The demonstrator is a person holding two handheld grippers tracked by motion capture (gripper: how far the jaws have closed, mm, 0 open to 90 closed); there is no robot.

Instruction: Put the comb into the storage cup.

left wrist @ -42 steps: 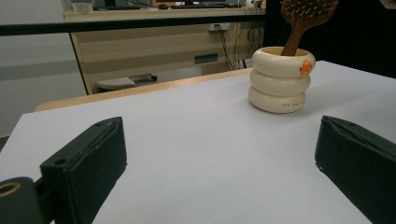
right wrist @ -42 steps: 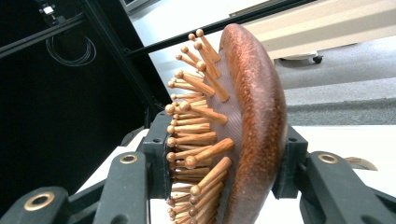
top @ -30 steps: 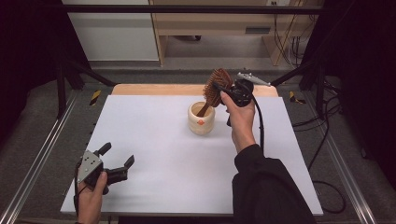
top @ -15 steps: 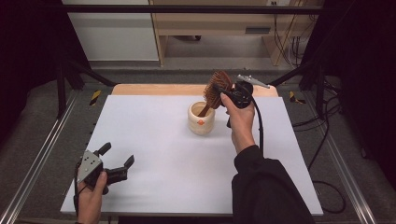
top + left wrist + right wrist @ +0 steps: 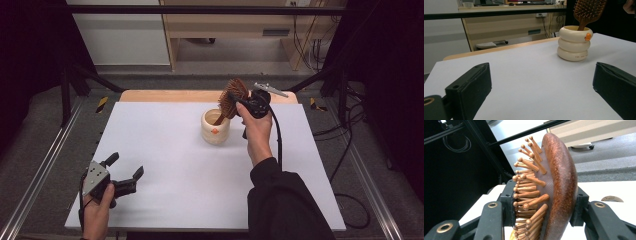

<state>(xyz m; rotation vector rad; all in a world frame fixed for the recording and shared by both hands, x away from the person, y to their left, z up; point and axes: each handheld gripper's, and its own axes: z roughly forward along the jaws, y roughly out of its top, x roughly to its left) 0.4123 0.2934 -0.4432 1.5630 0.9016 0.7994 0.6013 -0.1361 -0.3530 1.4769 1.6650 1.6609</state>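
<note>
White counter takes most of the high view, wooden strip along its far edge. Cream ringed holder stands upright toward the far middle of it, small orange mark on its side. Wooden hairbrush sits handle-down in the holder, head tilted up and out toward the right gripper. That gripper's jaws are clamped on the brush head, one on the bristle side, one on the smooth back, clear in the right gripper view. Can't tell if the handle tip touches the holder's bottom. Left gripper is low at the near left corner, well apart from the holder, jaws spread wide with nothing between them.
</note>
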